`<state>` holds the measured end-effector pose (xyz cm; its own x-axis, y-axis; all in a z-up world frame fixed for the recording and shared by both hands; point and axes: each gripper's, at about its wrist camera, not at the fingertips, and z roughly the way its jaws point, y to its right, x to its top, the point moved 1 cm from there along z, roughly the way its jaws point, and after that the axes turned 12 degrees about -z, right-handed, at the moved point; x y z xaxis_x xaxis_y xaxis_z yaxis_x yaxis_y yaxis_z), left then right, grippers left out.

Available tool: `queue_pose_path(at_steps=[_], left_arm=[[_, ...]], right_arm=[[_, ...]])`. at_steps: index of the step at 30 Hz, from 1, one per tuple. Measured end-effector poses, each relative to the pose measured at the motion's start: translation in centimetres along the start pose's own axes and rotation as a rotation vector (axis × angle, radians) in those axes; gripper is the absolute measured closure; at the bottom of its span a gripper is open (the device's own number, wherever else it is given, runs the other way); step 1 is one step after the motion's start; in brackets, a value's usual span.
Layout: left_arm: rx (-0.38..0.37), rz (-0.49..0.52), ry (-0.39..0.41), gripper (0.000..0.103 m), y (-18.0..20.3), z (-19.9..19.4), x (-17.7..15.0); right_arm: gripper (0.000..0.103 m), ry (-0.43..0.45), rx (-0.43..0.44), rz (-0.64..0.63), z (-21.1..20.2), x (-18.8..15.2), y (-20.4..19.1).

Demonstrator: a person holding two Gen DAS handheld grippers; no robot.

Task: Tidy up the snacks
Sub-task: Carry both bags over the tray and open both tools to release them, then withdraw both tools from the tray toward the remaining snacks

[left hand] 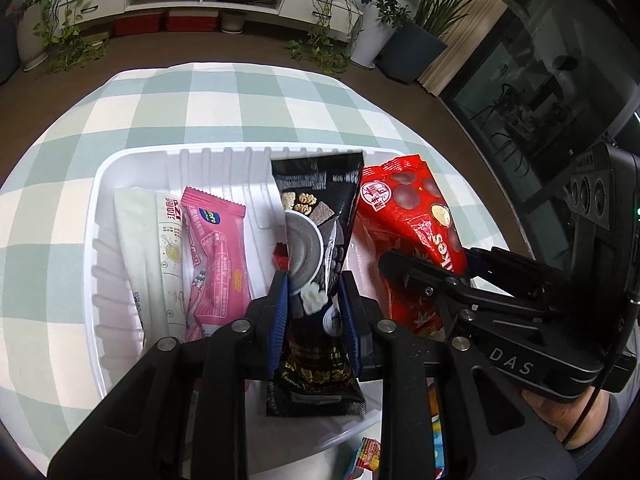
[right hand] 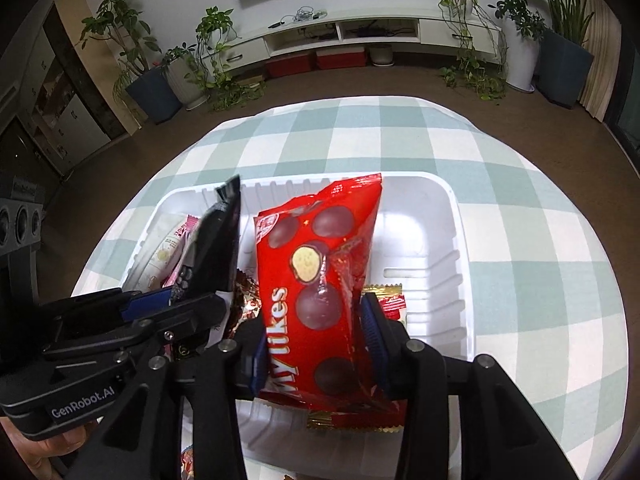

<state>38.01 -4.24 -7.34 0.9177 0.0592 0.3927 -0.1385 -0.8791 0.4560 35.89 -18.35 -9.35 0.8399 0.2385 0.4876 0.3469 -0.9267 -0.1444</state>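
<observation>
A white plastic tray [left hand: 132,160] sits on the checked tablecloth. My left gripper [left hand: 314,280] is shut on a black cereal packet [left hand: 316,208], which stands upright in the tray's middle with its blue pads pressing both sides. Beside it on the right, my right gripper [right hand: 316,312] is shut on a red chocolate-ball bag [right hand: 320,248], also upright with its bottom edge near the tray floor. A white packet [left hand: 148,240] and a pink packet [left hand: 216,248] lean in the tray's left part. In the right wrist view the black packet [right hand: 218,240] tilts to the left of the red bag.
A red wrapper with a gold edge [right hand: 384,292] lies on the tray floor behind the red bag. The tray's right part [right hand: 432,240] is bare. Small colourful packets [left hand: 368,456] lie outside the tray's near rim. Green-and-white cloth [right hand: 520,280] surrounds the tray; a hand [left hand: 560,412] holds the right gripper.
</observation>
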Motion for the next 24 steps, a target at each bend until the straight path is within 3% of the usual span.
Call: queue_pose_path(at_steps=[4,7,8,15,19,24], left_arm=[[0.008,0.008,0.005,0.073,0.2,-0.2,-0.1],[0.012,0.007,0.021,0.045,0.2,-0.8,-0.3],[0.015,0.009,0.028,0.041,0.3,-1.1,-0.4],[0.012,0.011,0.056,0.029,0.5,-3.6,-1.6],[-0.008,0.032,0.071,0.011,0.5,-5.9,-3.6],[-0.024,0.032,0.090,0.006,-0.1,-8.5,-7.0]], right_arm=[[0.055,-0.009,-0.002,0.006,0.2,-0.1,0.2],[0.048,-0.004,-0.006,0.014,0.1,-0.2,0.5],[0.048,-0.001,-0.007,0.016,-0.1,-0.3,0.6],[0.029,0.037,0.008,0.042,-2.3,-0.7,0.9],[0.015,0.083,0.056,0.097,-5.0,-1.9,1.4],[0.012,0.163,0.101,0.156,-9.6,-5.3,1.3]])
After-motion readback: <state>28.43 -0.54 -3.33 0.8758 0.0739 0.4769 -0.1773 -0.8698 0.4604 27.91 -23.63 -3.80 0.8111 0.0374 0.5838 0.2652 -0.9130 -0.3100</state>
